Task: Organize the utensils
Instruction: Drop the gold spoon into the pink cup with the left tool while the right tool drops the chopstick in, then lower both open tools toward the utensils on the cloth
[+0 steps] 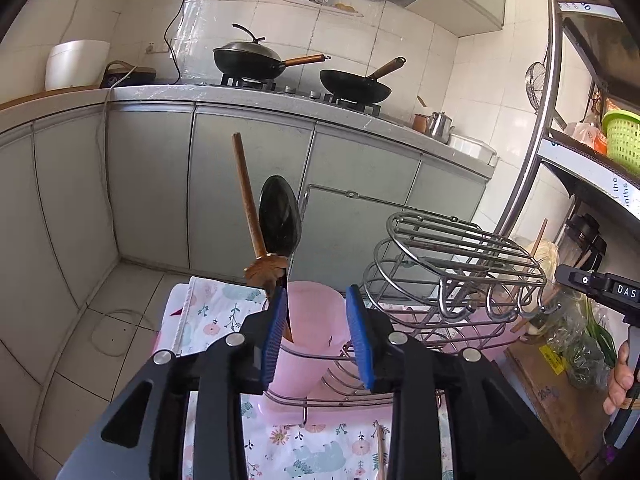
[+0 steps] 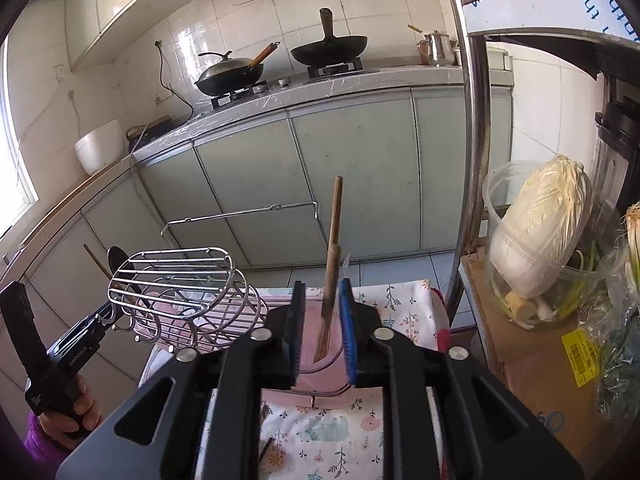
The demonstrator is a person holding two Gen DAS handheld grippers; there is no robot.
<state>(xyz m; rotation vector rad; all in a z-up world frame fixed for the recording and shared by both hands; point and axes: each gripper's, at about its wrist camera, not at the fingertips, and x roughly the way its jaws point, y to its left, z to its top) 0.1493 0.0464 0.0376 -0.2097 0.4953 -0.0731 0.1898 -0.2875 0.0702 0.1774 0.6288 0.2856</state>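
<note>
In the left wrist view a black spoon and a wooden-handled utensil stand in a pink cup inside a wire rack. My left gripper is open, its jaws on either side of the cup, the left pad touching the utensils. In the right wrist view my right gripper is open around a brown chopstick that stands upright over a pink cup. The left gripper also shows in the right wrist view, behind the rack.
The rack sits on a floral cloth. A steel shelf post stands to the right, with a tub of cabbage and a cardboard box. Kitchen cabinets with woks lie ahead. A loose chopstick lies on the cloth.
</note>
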